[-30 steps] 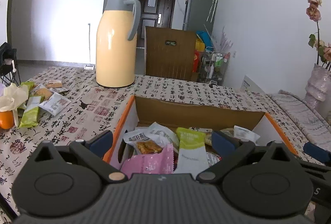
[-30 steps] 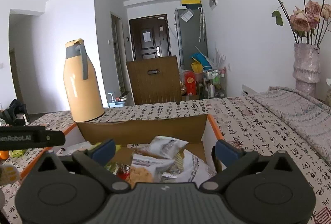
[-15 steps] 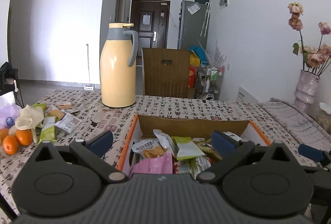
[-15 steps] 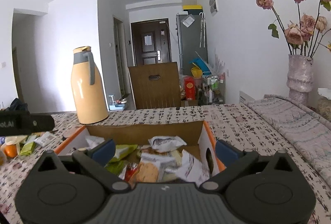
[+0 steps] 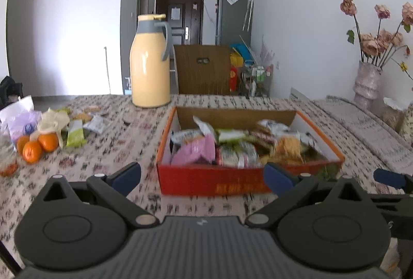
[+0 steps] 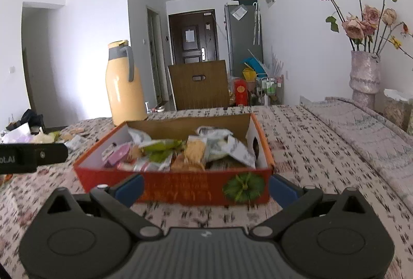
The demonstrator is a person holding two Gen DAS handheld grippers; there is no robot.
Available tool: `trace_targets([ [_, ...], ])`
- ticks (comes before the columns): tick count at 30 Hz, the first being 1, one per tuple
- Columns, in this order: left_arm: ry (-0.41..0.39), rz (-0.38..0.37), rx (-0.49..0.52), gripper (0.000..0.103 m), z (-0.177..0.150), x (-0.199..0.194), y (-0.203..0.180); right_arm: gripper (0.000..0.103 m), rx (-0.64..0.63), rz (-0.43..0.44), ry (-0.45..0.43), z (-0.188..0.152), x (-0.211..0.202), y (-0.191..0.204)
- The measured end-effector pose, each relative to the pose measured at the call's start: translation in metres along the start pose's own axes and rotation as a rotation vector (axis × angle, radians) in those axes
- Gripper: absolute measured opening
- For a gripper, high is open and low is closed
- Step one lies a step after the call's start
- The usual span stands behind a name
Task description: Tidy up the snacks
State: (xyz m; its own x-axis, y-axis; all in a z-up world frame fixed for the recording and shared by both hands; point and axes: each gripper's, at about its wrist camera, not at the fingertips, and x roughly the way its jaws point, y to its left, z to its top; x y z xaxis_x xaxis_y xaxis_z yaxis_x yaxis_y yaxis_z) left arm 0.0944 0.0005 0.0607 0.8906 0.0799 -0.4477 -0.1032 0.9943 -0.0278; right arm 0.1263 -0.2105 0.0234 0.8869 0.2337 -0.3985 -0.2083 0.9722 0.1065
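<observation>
Snacks (image 5: 240,145) are lying heaped inside the red cardboard box (image 5: 211,183), which is sitting on the patterned worktop (image 5: 108,155). You are holding the left gripper (image 5: 202,175) just short of the box's near wall, with its blue fingers (image 5: 126,175) spread wide and gripping nothing. You are holding the right gripper (image 6: 206,186) at the same near wall, slightly toward the box's right end, with its jaws likewise spread and nothing between them. Neither gripper is touching the box.

Loose snack packets (image 5: 85,124) are lying on the worktop to the left of the box, well apart from it, near a green packet (image 5: 76,134). Oranges (image 5: 36,146) are resting beside that packet, next to a purple bag (image 5: 19,121). A yellow thermos jug (image 5: 149,62) is standing upright on the worktop behind the box's left far corner. A vase of dried roses (image 6: 364,72) is standing at the far right. A folded grey cloth (image 6: 366,124) is lying to the right of the box.
</observation>
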Motion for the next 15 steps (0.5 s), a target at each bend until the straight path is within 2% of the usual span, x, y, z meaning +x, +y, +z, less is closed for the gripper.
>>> trace_targets([
  [15,0.093,-0.051,0.032,0.103,-0.065,-0.034,0.002,0.103,-0.015,-0.026,0.080,-0.050,-0.048,-0.007],
])
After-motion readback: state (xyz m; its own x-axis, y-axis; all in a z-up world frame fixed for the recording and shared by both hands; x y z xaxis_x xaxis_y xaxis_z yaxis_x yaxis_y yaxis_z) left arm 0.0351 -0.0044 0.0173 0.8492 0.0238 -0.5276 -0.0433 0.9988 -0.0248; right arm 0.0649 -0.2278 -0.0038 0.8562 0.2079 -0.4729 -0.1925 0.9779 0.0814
